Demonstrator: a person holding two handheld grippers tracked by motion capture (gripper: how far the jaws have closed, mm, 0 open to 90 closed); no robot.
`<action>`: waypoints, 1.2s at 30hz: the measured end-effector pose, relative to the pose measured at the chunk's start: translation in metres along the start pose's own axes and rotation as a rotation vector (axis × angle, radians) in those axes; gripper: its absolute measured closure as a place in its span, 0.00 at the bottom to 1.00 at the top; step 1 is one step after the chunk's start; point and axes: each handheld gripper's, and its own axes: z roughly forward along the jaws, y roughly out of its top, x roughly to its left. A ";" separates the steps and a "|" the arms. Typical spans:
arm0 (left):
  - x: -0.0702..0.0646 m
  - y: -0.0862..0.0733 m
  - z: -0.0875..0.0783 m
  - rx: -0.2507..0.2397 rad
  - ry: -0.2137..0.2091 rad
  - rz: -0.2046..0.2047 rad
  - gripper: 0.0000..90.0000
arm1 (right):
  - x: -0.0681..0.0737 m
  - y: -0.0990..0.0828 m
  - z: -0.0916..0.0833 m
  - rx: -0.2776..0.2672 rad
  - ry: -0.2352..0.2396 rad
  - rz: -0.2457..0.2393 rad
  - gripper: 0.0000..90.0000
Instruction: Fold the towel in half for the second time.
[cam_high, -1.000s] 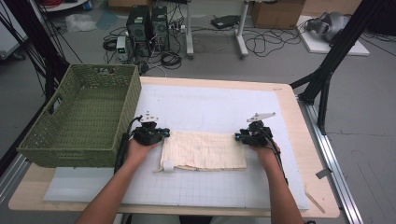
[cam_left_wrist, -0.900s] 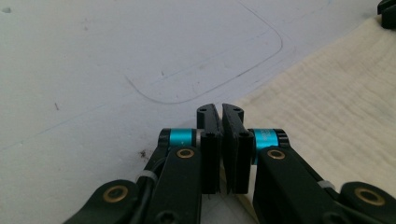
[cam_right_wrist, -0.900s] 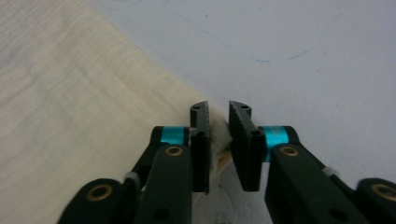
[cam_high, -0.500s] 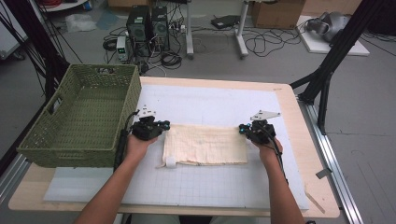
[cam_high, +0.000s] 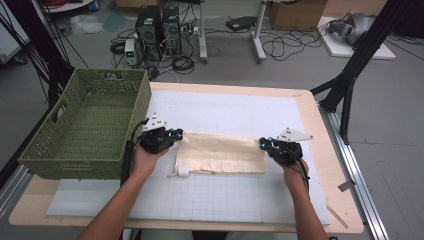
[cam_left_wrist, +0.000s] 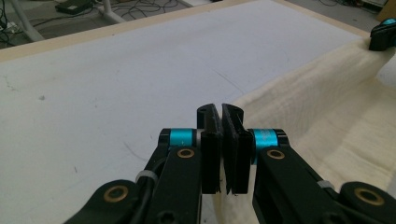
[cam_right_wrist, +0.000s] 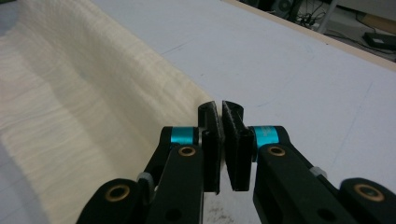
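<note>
A cream cloth lies folded in a long strip on the white mat. My left gripper is at its far left corner and my right gripper at its far right corner, so the far edge runs taut between them. In the left gripper view the jaws are shut, with the cloth rising to them from the right. In the right gripper view the jaws are shut where the cloth ends at their left side. A small white tag sits at the near left corner.
A green woven basket stands on the table's left part, close beside my left hand. The wooden table edge runs to the right of the mat. Black frame legs and cables lie beyond the table. The other gripper shows far off in the left gripper view.
Both hands have risen slightly and drifted away from the person, and the cloth's far edge has gone with them. The cloth now lies a little farther up the mat.
</note>
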 end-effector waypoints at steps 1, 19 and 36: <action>-0.002 -0.003 -0.002 -0.001 0.000 -0.003 0.95 | 0.001 -0.001 -0.002 -0.002 0.005 0.005 0.96; -0.028 -0.041 -0.025 0.057 -0.042 0.019 0.95 | 0.031 -0.022 -0.031 0.022 0.075 -0.039 0.96; -0.033 -0.026 -0.020 -0.004 -0.123 -0.088 0.59 | 0.040 -0.026 -0.036 0.062 0.079 -0.069 0.93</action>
